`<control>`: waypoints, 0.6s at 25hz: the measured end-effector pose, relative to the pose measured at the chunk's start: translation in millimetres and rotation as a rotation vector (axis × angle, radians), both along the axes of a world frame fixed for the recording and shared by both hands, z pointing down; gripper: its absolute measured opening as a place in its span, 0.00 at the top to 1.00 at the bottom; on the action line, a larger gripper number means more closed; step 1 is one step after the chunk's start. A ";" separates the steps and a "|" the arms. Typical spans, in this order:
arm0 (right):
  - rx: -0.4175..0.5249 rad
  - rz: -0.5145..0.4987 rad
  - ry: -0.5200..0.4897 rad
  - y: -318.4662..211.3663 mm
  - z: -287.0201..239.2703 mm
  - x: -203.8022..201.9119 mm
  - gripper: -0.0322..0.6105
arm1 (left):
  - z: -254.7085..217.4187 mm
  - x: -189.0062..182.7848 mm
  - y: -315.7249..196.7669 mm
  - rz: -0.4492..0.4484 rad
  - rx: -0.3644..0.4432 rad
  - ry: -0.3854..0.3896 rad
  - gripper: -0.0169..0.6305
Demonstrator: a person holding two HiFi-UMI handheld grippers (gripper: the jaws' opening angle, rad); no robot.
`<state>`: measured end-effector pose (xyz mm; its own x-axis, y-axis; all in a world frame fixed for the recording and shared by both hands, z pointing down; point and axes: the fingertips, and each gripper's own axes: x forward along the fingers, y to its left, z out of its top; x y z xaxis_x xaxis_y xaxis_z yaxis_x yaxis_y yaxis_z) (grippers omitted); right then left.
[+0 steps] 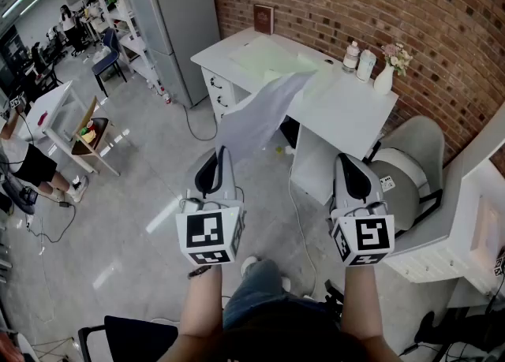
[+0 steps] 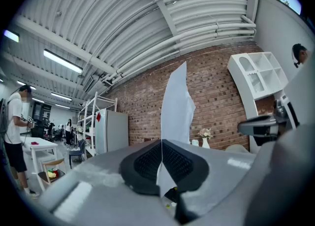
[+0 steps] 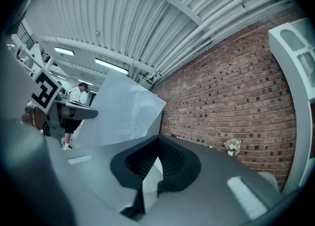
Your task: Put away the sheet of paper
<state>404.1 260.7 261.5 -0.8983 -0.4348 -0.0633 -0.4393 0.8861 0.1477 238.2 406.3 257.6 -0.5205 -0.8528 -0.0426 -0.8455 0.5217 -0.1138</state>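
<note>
Left gripper [image 1: 222, 151] holds paper sheet [image 1: 264, 112] before white desk [image 1: 353, 110].

Left hand-held gripper [image 1: 222, 151] and right hand-held gripper [image 1: 348, 160] side by side, jaws together.

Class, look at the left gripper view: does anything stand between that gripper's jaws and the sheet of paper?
Nothing visible does. The left gripper is shut directly on the sheet of paper, which sticks up from between its jaws.

In the head view, the left gripper [image 1: 224, 151] hid the lower edge of the sheet of paper [image 1: 264, 116]; the frame cut off 1 bystander [image 1: 31, 167].
</note>
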 end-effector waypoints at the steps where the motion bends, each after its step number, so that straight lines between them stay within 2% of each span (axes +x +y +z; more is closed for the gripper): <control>1: 0.000 -0.001 0.001 -2.9 1.1 -1.2 0.95 | -1.0 -1.0 -2.7 -0.004 0.003 0.007 0.98; 8: -0.004 0.000 -0.001 -29.7 6.2 -20.1 0.95 | 8.0 -21.2 -27.4 0.000 0.001 0.008 0.98; 15: 0.000 0.015 0.024 -72.4 14.6 -68.4 0.95 | 15.8 -73.8 -68.8 0.004 -0.008 0.026 0.98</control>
